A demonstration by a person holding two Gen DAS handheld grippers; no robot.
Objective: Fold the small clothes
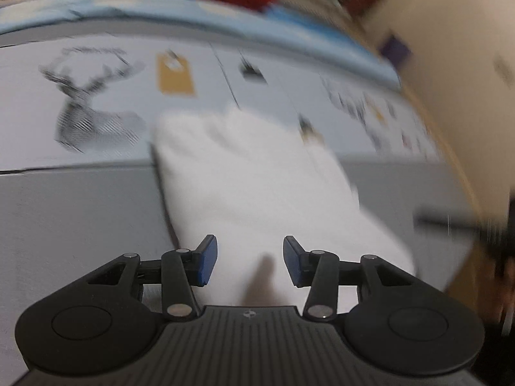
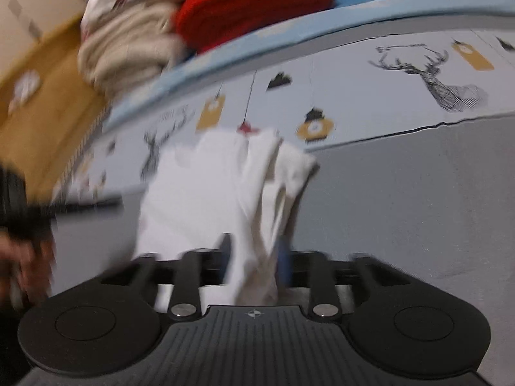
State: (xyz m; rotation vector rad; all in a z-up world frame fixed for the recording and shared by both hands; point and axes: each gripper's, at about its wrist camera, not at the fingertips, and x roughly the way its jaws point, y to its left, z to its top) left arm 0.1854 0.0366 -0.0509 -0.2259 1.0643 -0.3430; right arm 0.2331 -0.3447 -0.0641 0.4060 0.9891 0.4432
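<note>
Partly blurred, white garment hiding right gripper

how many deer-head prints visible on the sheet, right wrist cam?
2. One deer head print at upper right of the patterned sheet, sharp. One at left, blurred, just left of the white garment. The garment may hide others.

The grey surface to the right of the white cloth lies bare and open to a gripper. At its far edge a red pile and a beige pile block the way. On the cloth's other side the grey is also bare.
</note>
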